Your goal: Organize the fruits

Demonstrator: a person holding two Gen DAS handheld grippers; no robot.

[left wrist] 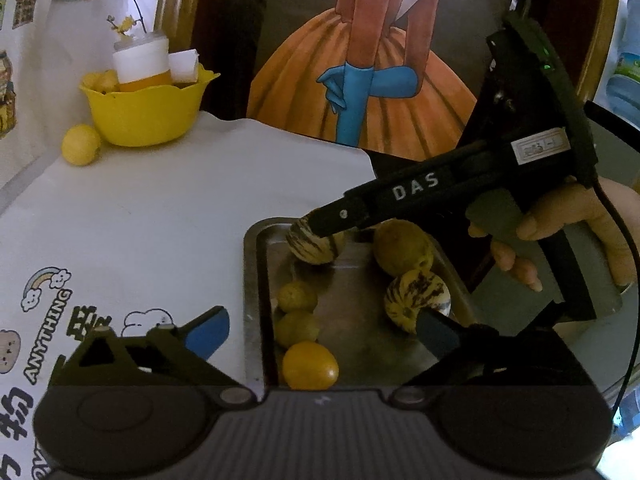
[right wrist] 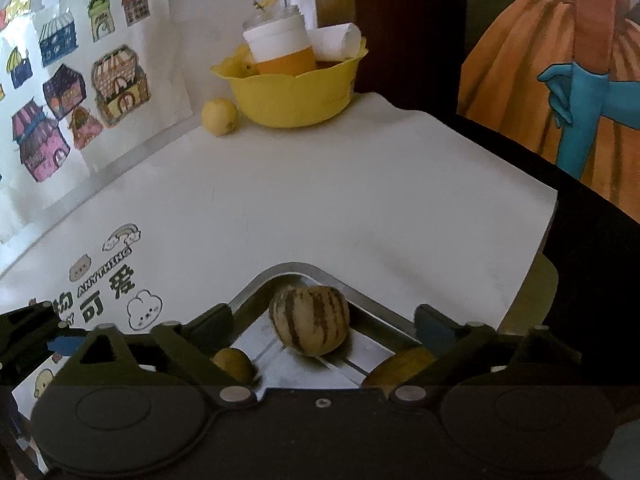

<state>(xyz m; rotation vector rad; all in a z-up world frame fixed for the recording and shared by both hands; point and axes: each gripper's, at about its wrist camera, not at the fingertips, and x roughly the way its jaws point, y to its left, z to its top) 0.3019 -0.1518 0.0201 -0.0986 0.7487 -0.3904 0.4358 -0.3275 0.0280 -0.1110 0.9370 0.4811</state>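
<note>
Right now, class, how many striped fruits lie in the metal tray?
2: one striped fruit at the metal tray's far corner, partly behind the right hand-held gripper; another striped fruit at its right side. Others may be hidden.

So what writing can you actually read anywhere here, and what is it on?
"DAS": white letters on the right gripper, along its black finger.
"ANYTHING": on the white tablecloth, beside a rainbow cartoon.
Large Chinese characters by it: "可爱" reads in the right wrist view; the rest is cut off.
White sticker on the right gripper's body: too blurred.
Label on the water bottle: too blurred.
</note>
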